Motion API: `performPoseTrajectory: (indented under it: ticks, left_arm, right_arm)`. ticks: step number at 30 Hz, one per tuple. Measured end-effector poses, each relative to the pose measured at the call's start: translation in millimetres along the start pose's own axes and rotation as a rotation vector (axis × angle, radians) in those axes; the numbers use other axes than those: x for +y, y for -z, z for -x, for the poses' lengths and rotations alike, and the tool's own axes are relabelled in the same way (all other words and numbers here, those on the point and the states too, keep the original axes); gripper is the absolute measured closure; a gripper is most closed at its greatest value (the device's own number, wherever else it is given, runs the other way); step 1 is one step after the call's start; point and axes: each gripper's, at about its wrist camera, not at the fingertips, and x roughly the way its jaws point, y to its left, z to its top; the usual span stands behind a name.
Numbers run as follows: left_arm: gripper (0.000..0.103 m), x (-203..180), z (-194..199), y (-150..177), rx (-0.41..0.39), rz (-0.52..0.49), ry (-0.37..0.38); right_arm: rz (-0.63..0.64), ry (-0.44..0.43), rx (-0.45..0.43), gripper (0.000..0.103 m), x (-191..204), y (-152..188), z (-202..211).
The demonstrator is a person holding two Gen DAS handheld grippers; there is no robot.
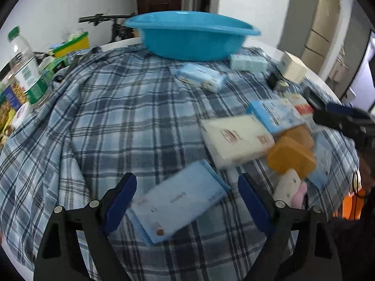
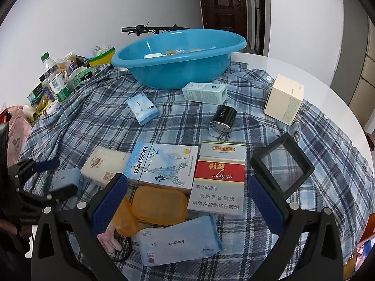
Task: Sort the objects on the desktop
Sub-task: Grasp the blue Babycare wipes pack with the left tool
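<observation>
A blue basin (image 2: 178, 70) stands upright at the counter's far side, holding small items. Boxes and packets, among them a red-and-white carton (image 2: 219, 178), lie flat nearer.

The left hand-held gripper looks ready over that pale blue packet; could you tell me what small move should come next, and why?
Probably lower the left hand-held gripper a little and close on the pale blue packet. Its fingers stand open on either side of the packet, which lies flat on the plaid cloth, not yet gripped. The blue basin beyond already holds a few items.

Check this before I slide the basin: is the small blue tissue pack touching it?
Apart. The right wrist view shows plaid cloth between the tissue pack and the basin.
</observation>
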Motion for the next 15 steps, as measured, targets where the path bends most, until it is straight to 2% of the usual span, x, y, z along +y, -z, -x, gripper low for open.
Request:
performPoseTrajectory:
  ticks: [5, 6, 8, 9, 10, 15]
  left_arm:
    - [0.015, -3.5, -4.8, 2.2, 0.018, 0.002, 0.018]
    - [0.019, -2.4, -5.4, 2.0, 0.017, 0.008, 0.017]
    - [0.039, 0.0, -6.7, 1.2, 0.023, 0.021, 0.006]
    - [0.040, 1.2, -6.9, 0.8, 0.022, 0.027, 0.009]
    - [0.051, 2.0, -6.2, 0.5, 0.015, 0.033, 0.010]
    - [0.058, 6.7, -8.1, -6.5, -0.023, 0.064, -0.080]
  right_arm:
    - [-0.013, -0.002, 0.002, 0.001, -3.0, 0.7, -1.0]
    - [-0.015, -0.002, 0.002, 0.001, -3.9, 0.9, -1.1]
    - [-0.021, -0.001, 0.004, 0.001, -5.8, 1.3, -1.5]
    - [-0.025, -0.002, 0.005, 0.001, -7.2, 1.4, -2.0]
    - [-0.030, -0.002, 0.007, 0.001, -7.9, 1.7, -2.5]
    - [-0.049, -0.011, 0.014, 0.001, -10.9, 2.6, -4.5]
